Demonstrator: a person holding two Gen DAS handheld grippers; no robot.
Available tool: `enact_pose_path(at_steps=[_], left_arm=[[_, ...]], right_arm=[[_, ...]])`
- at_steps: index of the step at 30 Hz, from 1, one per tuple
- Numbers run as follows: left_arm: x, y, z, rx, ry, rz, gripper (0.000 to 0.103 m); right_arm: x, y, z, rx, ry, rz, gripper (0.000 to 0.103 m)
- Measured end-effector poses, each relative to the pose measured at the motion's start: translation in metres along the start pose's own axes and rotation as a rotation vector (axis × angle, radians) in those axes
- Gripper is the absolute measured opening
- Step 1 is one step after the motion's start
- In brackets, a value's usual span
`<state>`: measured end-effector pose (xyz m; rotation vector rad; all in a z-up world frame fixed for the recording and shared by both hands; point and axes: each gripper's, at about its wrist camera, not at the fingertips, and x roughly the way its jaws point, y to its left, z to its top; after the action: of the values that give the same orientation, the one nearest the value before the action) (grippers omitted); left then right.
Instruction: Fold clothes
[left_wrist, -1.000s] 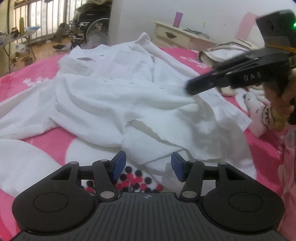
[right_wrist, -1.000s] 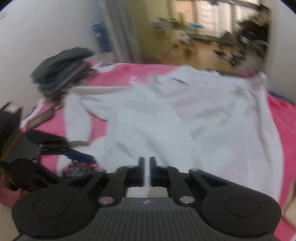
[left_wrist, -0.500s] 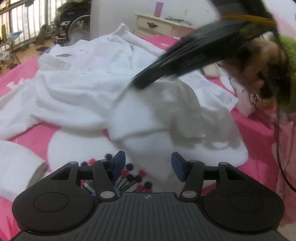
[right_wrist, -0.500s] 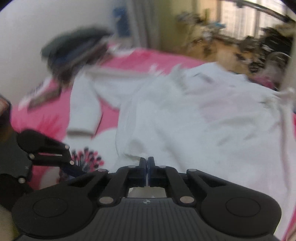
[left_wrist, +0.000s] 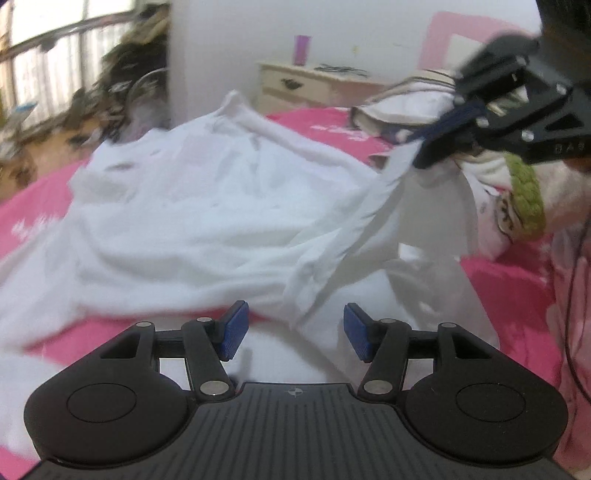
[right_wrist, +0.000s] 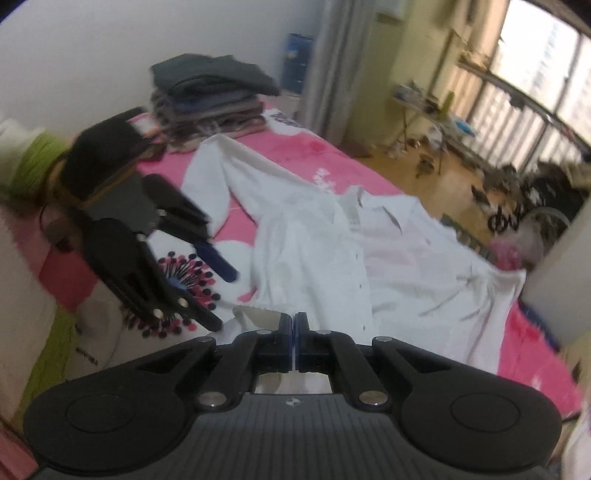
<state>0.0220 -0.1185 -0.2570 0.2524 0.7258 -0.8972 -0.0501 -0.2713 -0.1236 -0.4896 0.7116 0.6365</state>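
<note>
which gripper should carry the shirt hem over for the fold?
Right. The right gripper is already shut on the hem of the white button-up shirt, lifted off the pink bedspread. The left gripper is open, holding nothing.

A shirt (right_wrist: 388, 258) lies spread across the middle of the bed (right_wrist: 306, 158), one sleeve reaching out toward the stack of folded clothes (right_wrist: 210, 96) that sits on the bed's far corner against the wall. The right gripper (right_wrist: 294, 328) is above the near edge of the bed, closed on the shirt's hem, which lifts from the bed up to it. The left gripper (right_wrist: 218, 295) hangs to its left, over the bedcover just beside the shirt, jaws apart. Beyond the head of the bed a nightstand (left_wrist: 306, 86) stands against the wall, with a pillow (left_wrist: 406, 99) on the bed to its right.
</note>
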Motion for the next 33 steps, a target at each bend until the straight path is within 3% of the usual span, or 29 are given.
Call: enact_pose_path(at_steps=[4,6,9,10,11,14,17,21,24,27,29,32,33], left_arm=[[0.018,-0.006,0.007,0.074,-0.005,-0.010,0.055],[0.023,-0.005,0.011,0.059,-0.012,-0.014,0.051],[0.014,0.002,0.015,-0.017,-0.040,-0.041,0.032],[0.009,0.004,0.016,-0.042,-0.053,-0.050,0.018],[0.003,0.006,0.017,-0.075,-0.057,-0.058,0.011],[-0.017,0.012,0.016,-0.181,-0.050,-0.078,0.002],[-0.044,0.014,0.007,-0.249,0.018,-0.088,0.000],[-0.079,0.016,-0.017,-0.339,0.162,-0.081,0.000],[-0.084,0.027,-0.039,-0.459,0.292,-0.055,0.000],[-0.074,0.042,-0.063,-0.595,0.437,-0.016,0.000],[-0.064,0.051,-0.078,-0.669,0.526,-0.002,0.000],[-0.052,0.054,-0.093,-0.698,0.631,-0.032,0.001],[-0.051,0.053,-0.095,-0.689,0.648,-0.043,0.003]], right_arm=[[-0.010,0.004,0.015,-0.049,-0.036,-0.004,0.001],[-0.015,0.006,0.023,-0.073,-0.054,-0.006,0.001],[-0.023,0.002,0.034,-0.100,-0.084,-0.034,0.001],[-0.026,-0.001,0.039,-0.090,-0.107,-0.035,0.001],[-0.028,-0.003,0.042,-0.078,-0.129,-0.034,0.001],[-0.026,-0.002,0.051,-0.078,-0.175,-0.033,0.001],[-0.020,0.008,0.060,-0.103,-0.210,-0.004,0.001],[0.002,0.030,0.067,-0.057,-0.243,0.148,0.001],[0.038,0.059,0.062,0.009,-0.201,0.308,0.001],[0.086,0.092,0.050,0.106,-0.116,0.399,0.005],[0.114,0.107,0.044,0.171,-0.046,0.397,0.014],[0.128,0.097,0.039,0.333,0.015,0.486,0.026],[0.128,0.090,0.036,0.385,0.020,0.520,0.041]])
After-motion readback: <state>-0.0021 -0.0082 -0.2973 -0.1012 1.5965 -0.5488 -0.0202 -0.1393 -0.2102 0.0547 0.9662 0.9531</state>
